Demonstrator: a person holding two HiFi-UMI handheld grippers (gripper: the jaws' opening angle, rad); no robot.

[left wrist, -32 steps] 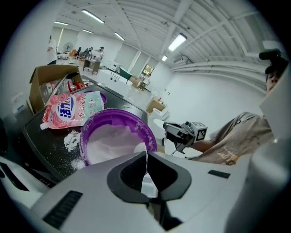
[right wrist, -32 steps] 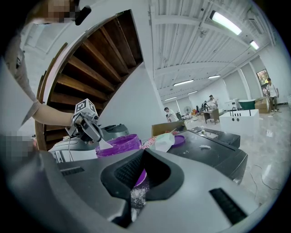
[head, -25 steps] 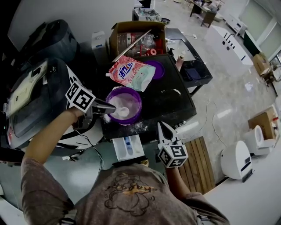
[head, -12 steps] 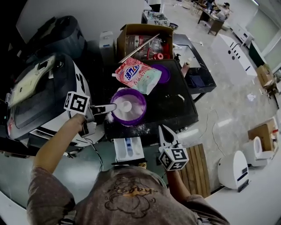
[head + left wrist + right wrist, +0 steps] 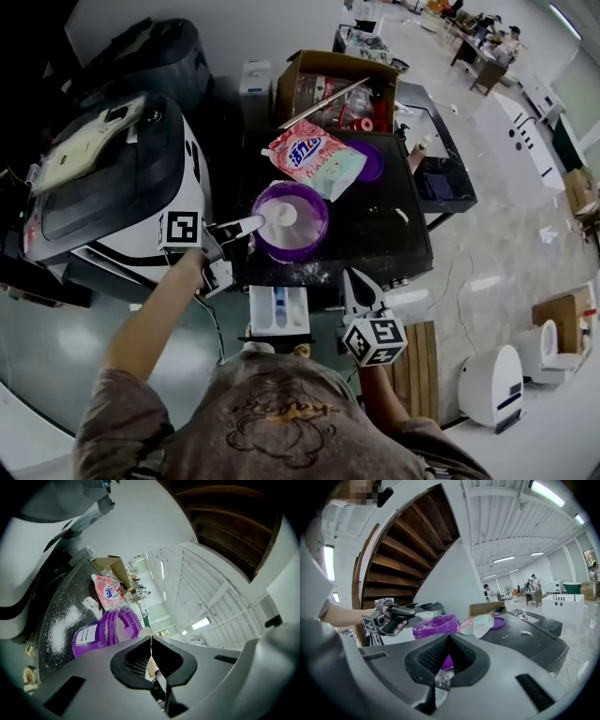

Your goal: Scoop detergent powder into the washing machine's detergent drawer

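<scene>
The left hand-held gripper [image 5: 228, 232] was clamped on the handle of a white scoop [image 5: 272, 218]. The jaws met at their tips, with the handle between them. The scoop bowl sat over the open purple tub [image 5: 322, 234], which stood on the black desk [image 5: 384, 239] near its front left corner. White powder [image 5: 305, 208] lay inside the tub. More powder was spilled on the desk [image 5: 305, 274] between the tub and the front edge.

The right hand-held gripper [image 5: 354, 279] was held at the front edge of the desk, to the right of the tub and well apart from it. Its jaws were together with nothing between them, and they pointed toward the tub.

The white drawer [image 5: 258, 314] stood pulled out below the front edge of the desk, between the two hand-held grippers. The scoop was not over it.

A pink detergent bag [image 5: 319, 157] lay behind the tub, touching its rim. A purple lid [image 5: 373, 164] lay just beside the bag. A cardboard box [image 5: 323, 67] stood at the back. A black-and-white machine [image 5: 103, 178] stood left of the desk.
</scene>
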